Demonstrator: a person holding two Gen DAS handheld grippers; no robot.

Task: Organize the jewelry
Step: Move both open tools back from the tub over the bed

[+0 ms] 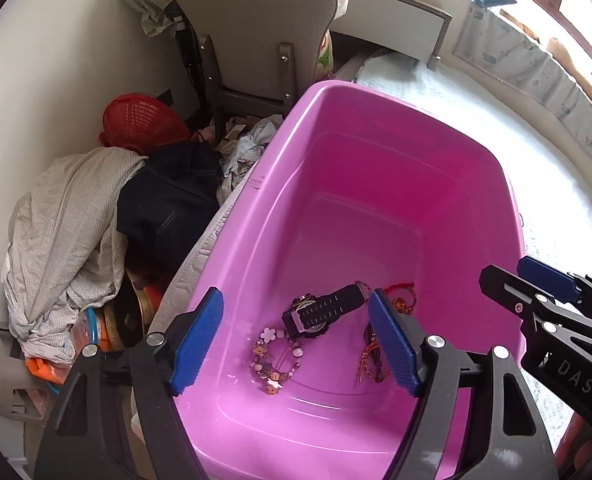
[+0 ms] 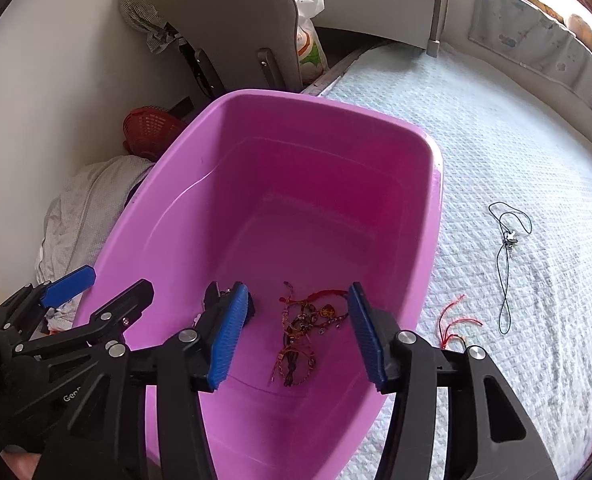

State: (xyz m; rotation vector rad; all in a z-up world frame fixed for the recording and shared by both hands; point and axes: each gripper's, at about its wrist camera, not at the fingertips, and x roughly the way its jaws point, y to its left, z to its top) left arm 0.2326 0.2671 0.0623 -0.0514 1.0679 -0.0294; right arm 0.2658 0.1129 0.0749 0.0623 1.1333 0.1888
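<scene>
Your left hand-held gripper [image 1: 296, 344] jaws apart, empty, over pink tub [image 1: 376, 128] on bed [image 2: 496, 140], right hand-held gripper [image 2: 294, 336] likewise, watch [image 1: 320, 314] and bracelets [image 2: 300, 332] on tub floor, black cord necklace [image 2: 508, 256] on bed.

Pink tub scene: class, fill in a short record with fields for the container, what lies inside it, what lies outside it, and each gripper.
container: pink tub on a white quilted bedspread
inside: black watch, beaded charm bracelet, red and brown cord bracelets
outside: black cord necklace and red string on the bedspread
left gripper: open, nothing between its fingers
right gripper: open, above the cord bracelets
</scene>
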